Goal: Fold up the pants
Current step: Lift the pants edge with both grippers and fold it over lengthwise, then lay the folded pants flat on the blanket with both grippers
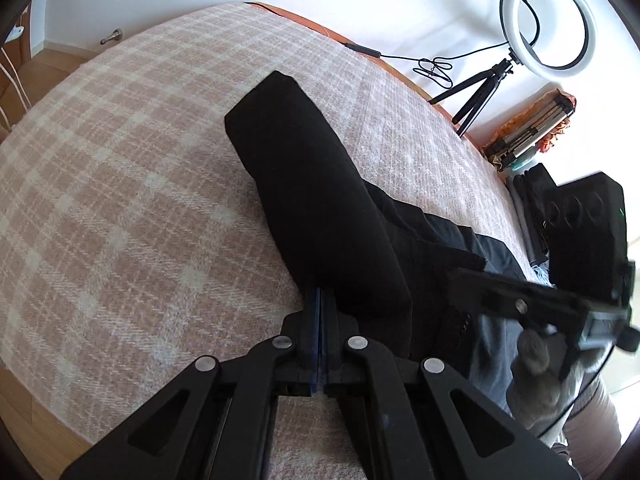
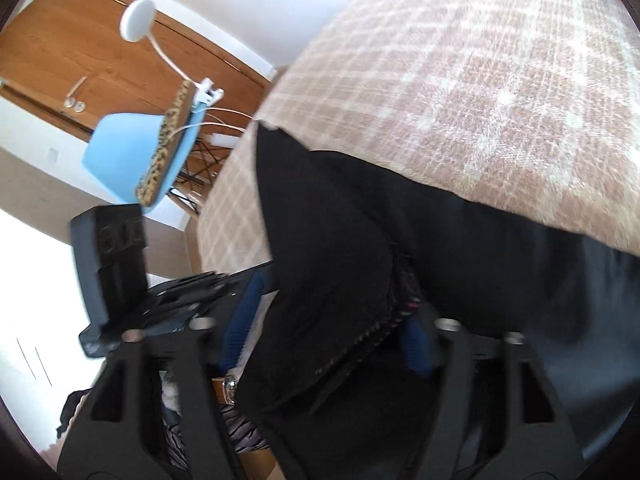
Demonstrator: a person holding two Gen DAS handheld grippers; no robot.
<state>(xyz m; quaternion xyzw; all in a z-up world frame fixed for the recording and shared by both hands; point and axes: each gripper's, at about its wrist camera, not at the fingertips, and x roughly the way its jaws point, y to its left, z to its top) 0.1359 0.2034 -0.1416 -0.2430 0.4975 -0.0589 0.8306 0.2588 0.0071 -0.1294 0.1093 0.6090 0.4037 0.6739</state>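
Note:
Black pants (image 1: pixel 312 200) lie on a pink and white plaid blanket (image 1: pixel 120 200), the legs stretched away from me. My left gripper (image 1: pixel 321 300) is shut on the near edge of a pant leg, its blue pads pressed together. My right gripper (image 2: pixel 324 332) is open, its blue pads (image 2: pixel 244 312) wide apart on either side of a bunched fold of the pants (image 2: pixel 328 280). The right gripper also shows in the left wrist view (image 1: pixel 560 300) over the waist end. The left gripper shows at the left of the right wrist view (image 2: pixel 132 280).
A ring light on a small tripod (image 1: pixel 548 24) stands beyond the bed's far edge, with a cable (image 1: pixel 432 68) beside it. Folded tripods (image 1: pixel 528 128) lie at the right. A blue chair (image 2: pixel 132 160) and wooden doors (image 2: pixel 80 52) are off the bed's side.

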